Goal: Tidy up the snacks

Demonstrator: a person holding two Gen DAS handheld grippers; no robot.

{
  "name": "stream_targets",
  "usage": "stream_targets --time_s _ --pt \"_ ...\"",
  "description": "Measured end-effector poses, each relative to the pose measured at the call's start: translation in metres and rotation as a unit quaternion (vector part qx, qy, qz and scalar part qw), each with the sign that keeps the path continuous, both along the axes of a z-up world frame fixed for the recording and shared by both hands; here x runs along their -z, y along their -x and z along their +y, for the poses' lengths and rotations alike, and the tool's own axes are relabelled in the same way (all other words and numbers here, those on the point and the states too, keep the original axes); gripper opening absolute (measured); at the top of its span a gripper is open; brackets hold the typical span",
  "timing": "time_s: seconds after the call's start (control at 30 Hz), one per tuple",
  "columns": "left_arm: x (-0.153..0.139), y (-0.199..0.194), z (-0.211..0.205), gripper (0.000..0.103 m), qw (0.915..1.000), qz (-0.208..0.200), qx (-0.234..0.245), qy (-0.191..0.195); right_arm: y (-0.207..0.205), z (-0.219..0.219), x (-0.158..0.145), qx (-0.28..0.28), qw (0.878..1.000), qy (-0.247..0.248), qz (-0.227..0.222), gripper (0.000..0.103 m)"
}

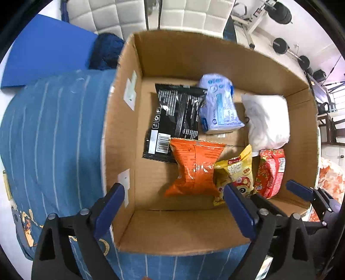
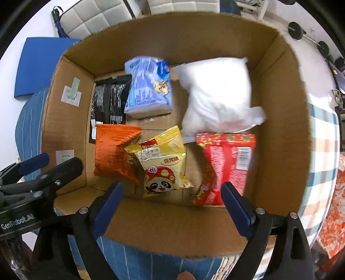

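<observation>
In the box (image 2: 280,107), left to right, black bag (image 2: 110,97), orange bag (image 2: 114,150), yellow bag (image 2: 161,163), red bag (image 2: 224,168): light, crinkly, slippery, crushable, best pinched at top seams; left gripper (image 1: 172,206) and right gripper (image 2: 172,204) jaws wide, empty, above.

A blue striped bedcover (image 1: 54,133) spreads over the bed, with a flat blue mat (image 1: 47,47) beside it on the pale floor. Behind stand white quilted cushioned panels (image 1: 112,17). To the right, dumbbells (image 1: 280,45) and a weight rack (image 1: 261,15) sit on the bright white floor, near a checked cloth (image 2: 321,150).
</observation>
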State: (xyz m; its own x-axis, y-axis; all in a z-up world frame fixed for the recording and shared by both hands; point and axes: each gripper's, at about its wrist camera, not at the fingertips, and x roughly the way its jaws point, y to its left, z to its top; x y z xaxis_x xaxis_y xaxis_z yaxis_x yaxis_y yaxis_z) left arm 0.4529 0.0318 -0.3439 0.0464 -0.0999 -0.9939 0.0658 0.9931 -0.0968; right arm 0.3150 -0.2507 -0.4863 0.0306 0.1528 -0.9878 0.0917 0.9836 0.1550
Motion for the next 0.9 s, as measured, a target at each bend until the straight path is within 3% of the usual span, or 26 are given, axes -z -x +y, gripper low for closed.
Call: stream_targets --time_s 0.57,0.8,0.9 --pt "-0.093 0.059 0.001 0.096 0.9953 -0.097 0.002 0.006 0.072 -0.027 -0.091 0.02 0.998 0.014 -0.066 0.094" --pt "-0.154 0.114 -0.004 0.096 0.987 -0.161 0.002 0.001 0.12 -0.038 -0.153 0.026 0.993 0.012 -0.116 0.095" --pt "-0.179 0.14 -0.007 0.096 0.9828 -0.185 0.003 -0.003 0.147 -0.043 -0.183 0.029 0.99 0.007 -0.139 0.103"
